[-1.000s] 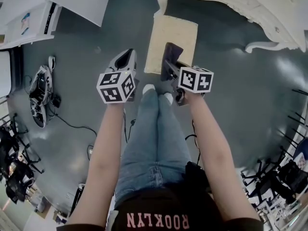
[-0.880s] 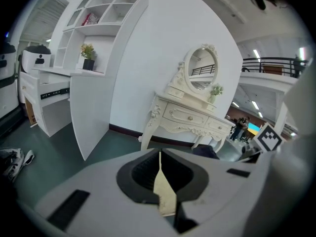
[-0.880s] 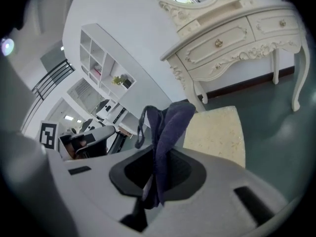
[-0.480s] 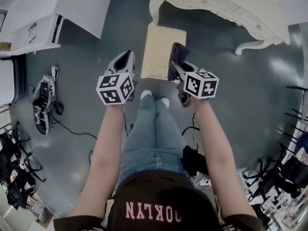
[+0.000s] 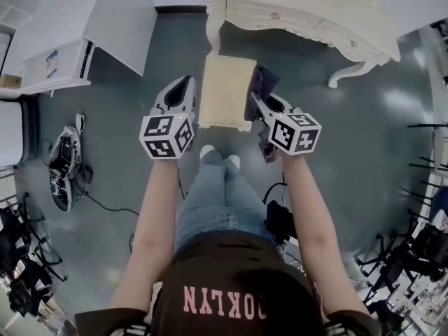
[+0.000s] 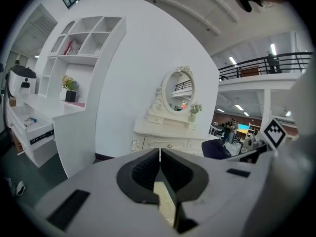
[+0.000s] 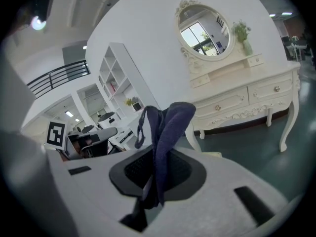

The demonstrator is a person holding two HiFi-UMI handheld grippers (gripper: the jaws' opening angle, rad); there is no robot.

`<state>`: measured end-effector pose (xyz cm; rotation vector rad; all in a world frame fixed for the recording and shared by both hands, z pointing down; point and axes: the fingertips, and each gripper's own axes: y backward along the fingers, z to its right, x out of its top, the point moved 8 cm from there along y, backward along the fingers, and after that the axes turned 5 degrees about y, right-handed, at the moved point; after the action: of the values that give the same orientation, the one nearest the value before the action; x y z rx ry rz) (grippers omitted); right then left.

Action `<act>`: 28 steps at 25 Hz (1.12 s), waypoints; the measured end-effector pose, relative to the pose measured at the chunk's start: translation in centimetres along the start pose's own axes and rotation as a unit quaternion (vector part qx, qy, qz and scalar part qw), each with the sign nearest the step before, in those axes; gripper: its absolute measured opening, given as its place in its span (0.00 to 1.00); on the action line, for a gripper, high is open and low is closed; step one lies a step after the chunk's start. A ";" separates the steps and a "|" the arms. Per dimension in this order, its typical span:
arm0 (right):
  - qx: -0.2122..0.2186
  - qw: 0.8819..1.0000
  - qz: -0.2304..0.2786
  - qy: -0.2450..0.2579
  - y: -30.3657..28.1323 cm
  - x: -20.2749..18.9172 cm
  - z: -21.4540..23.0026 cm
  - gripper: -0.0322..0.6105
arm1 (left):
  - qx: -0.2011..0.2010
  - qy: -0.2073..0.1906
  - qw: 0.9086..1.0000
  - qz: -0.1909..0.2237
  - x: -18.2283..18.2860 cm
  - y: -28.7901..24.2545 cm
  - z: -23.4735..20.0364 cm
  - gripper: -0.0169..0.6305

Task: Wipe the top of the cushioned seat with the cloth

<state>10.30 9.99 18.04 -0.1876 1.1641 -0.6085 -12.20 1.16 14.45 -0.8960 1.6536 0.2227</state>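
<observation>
Head view showed the left tongs clenched on nothing, jaws pressed together, just left of the cushioned seat. The right tongs gripped the cloth at the seat's right edge. A second before, the cloth had hung over the seat's right part; by now it had shifted to that edge. The seat itself had drawn nearer to the person's shoes, and more of the carved bench behind the seat had come into sight.

The right gripper view showed the cloth as dark navy, limp and folded, rising out of the jaws in a loose hump with a thin loop at one side. The seat's top was pale cream, rectangular and padded.

Beyond the seat stood the bench, white, with scrolled trim, curved legs, small drawers and an oval mirror. Left of the seat was a white shelf unit with open square compartments; one held a pinkish item, too small to tell. A small potted plant stood on the ledge beneath. The floor around the seat was grey-green and glossy.
</observation>
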 end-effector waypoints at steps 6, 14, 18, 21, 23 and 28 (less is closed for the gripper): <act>0.000 0.998 0.027 0.049 2.8 2.8 -1.3 0.10 | -0.005 -0.035 0.999 0.029 2.2 1.9 1.8 0.04; -0.024 0.991 0.044 0.125 5.9 5.6 -2.8 0.10 | -0.013 -0.071 0.994 0.086 6.1 4.2 3.2 0.04; -0.047 0.987 0.055 0.145 7.6 6.7 -3.2 0.10 | -0.020 -0.097 0.990 0.104 7.5 5.0 4.3 0.04; -0.064 0.983 0.075 0.156 9.0 7.7 -3.3 0.10 | -0.024 -0.107 0.987 0.114 8.1 5.3 5.1 0.04; -0.077 0.977 0.101 0.170 10.0 8.5 -3.5 0.10 | -0.024 -0.109 0.986 0.123 8.6 5.6 5.3 0.04; -0.103 0.958 0.171 0.205 12.0 10.1 -4.0 0.10 | -0.025 -0.125 0.980 0.153 10.2 6.3 6.1 0.04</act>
<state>13.56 15.14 3.02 -0.0306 1.6214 -0.2196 -11.92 4.66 1.44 -0.6178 1.5482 0.5676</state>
